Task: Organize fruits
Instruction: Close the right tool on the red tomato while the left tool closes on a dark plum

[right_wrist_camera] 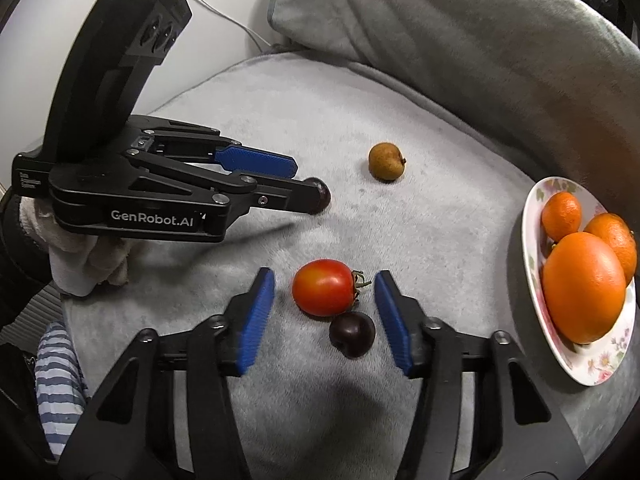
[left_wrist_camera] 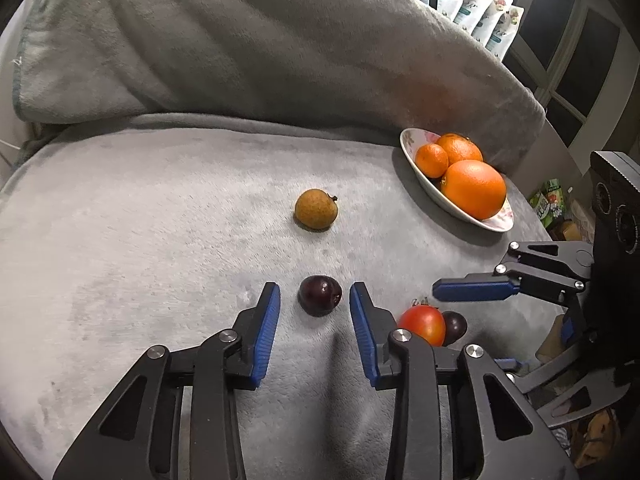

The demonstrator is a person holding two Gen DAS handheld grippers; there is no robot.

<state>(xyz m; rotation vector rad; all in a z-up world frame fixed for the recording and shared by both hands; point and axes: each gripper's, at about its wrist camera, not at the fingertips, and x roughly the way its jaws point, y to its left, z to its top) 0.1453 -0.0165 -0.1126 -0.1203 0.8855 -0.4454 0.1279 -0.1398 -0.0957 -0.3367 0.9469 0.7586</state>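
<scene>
Grey fleece blanket [left_wrist_camera: 140, 220] covers the whole seat, soft and a bit rumpled, and both grippers are down low over it. Nearest the right gripper [right_wrist_camera: 324, 308] sits a red tomato [right_wrist_camera: 322, 287], lying on its side with the stem pointing toward the right finger, and a dark plum [right_wrist_camera: 352, 334] touching it just behind, closer to the camera. The fingers stand either side of the pair, partly open, pads clear of both fruits, nothing held. That plum is the snag: close straight in and it may get pinched or nudged along with the tomato.

Over on the left, the left gripper [left_wrist_camera: 314, 300] has a second dark plum [left_wrist_camera: 320, 295] square between its blue pads [left_wrist_camera: 268, 320], a narrow gap left on each side. From the right wrist view the tips look right at the fruit, but I judge no squeeze yet, nothing lifted. The plum is round, so no long axis to worry about.

Further out, a small brown fruit [left_wrist_camera: 316, 209] lies alone in open blanket, well apart from everything, easy room all round. Beyond and to the right, a flowered plate [right_wrist_camera: 532, 216] near the blanket's edge already carries three oranges [right_wrist_camera: 584, 288], fairly full. Behind it all rises the cushioned backrest [left_wrist_camera: 280, 40], closing off the far side.
</scene>
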